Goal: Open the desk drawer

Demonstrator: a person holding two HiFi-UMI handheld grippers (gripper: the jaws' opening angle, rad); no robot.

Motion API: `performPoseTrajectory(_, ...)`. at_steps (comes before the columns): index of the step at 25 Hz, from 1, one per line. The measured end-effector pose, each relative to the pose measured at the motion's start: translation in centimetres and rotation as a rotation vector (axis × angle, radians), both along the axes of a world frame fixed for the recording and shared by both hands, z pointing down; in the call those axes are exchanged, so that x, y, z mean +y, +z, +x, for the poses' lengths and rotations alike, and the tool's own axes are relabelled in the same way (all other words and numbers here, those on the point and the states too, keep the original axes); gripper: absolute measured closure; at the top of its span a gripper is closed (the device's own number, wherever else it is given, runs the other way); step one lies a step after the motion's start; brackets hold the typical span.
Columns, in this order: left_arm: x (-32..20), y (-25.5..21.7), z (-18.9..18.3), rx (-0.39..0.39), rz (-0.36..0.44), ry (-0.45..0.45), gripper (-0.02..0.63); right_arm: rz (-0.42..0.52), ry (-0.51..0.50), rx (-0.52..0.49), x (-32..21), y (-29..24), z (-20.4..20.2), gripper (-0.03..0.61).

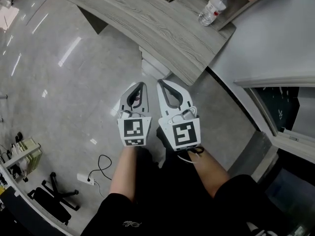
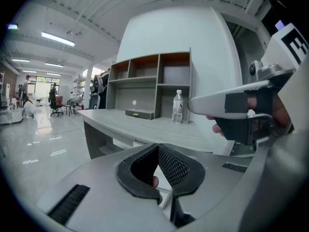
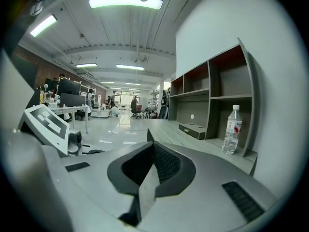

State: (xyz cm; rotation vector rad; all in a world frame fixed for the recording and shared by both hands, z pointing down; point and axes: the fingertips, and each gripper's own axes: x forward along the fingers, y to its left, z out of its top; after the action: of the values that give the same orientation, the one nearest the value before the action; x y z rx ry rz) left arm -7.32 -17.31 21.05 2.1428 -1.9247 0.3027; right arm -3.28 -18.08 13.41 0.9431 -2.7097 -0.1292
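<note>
A grey wood-grain desk point(image 1: 147, 18) stands ahead of me. Under its near edge a white drawer unit point(image 1: 153, 68) shows only in part. My left gripper point(image 1: 142, 84) and right gripper point(image 1: 160, 81) hang side by side over the floor, short of the desk and pointing at the drawer unit. Both are shut with nothing between the jaws, and neither touches anything. In the left gripper view the left gripper point(image 2: 158, 145) has its tips together, with the desk point(image 2: 145, 124) beyond them. In the right gripper view the right gripper point(image 3: 153, 143) also has its tips together.
A water bottle point(image 1: 214, 8) stands on the desk by the open shelving point(image 2: 149, 81), and a flat box point(image 3: 192, 129) lies further along. A white wall and glass door frame point(image 1: 275, 82) are close on the right. A power strip with cable point(image 1: 88, 178) lies on the glossy floor.
</note>
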Motion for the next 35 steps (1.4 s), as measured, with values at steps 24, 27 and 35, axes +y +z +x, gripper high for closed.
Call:
performPoseTrajectory(24, -6.8, 17.1, -2.2, -0.065, 0.225, 0.086, 0.611, 0.176, 0.142, -0.114, -5.8, 20.6, -0.8, 0.572)
performPoseTrajectory(27, -6.9, 18.1, -1.4, -0.082, 0.257, 0.103, 0.611, 0.209, 0.156, -0.134, -5.5, 21.5, -0.6, 0.572)
performPoseTrajectory(35, -7.7, 19.3, -0.4, -0.076, 0.250, 0.174, 0.610, 0.193, 0.167, -0.170, -5.8, 21.4, -1.7, 0.572)
